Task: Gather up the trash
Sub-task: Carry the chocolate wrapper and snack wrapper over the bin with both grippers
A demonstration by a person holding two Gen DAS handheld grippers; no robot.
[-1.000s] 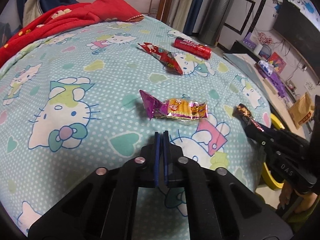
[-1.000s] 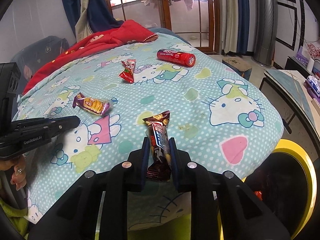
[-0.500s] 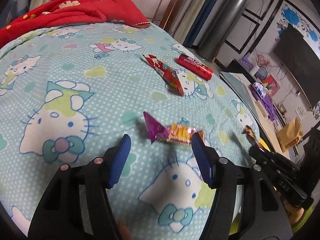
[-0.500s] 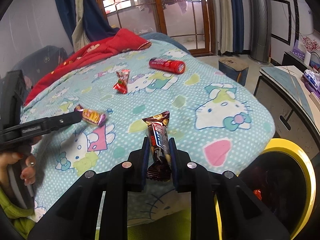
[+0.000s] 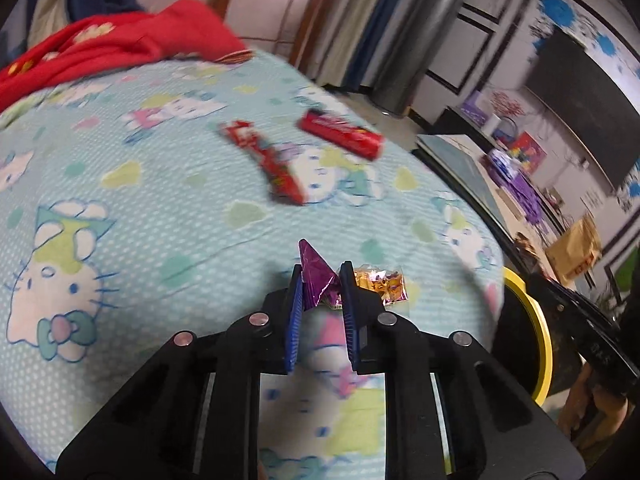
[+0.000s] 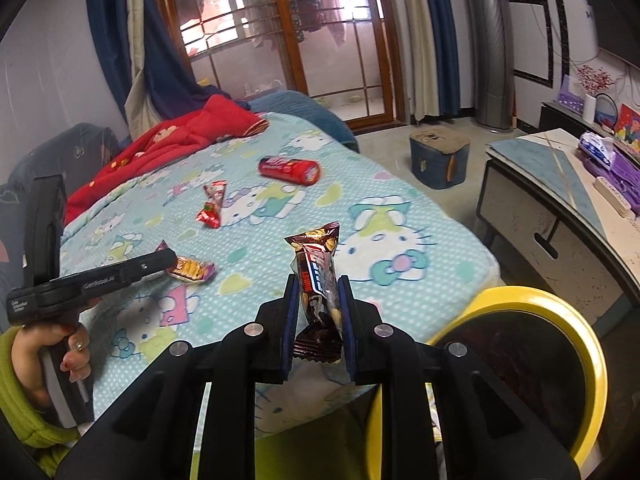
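The left gripper [image 5: 320, 280] has just been closing, and its blue pads now pinch the purple twisted end of a biscuit wrapper [image 5: 320, 280], whose orange-and-clear body [image 5: 380, 284] sticks out to the right, over the Hello Kitty bedsheet [image 5: 120, 208]. Across the bed, the right gripper [image 6: 318, 292] stands narrow, clamped on a brown chocolate bar wrapper [image 6: 318, 276] that stands upright between its pads. Just below and to its right sits a yellow-rimmed bin [image 6: 592, 360], beside the bed's edge. Farther up the sheet lie a red snack packet [image 6: 212, 204] and, near it, a red cylindrical tube [image 6: 289, 170] on its side. A red blanket [image 6: 168, 140] is heaped by the head of the bed. A hand [image 6: 52, 352] in a green sleeve grips the left tool's handle.
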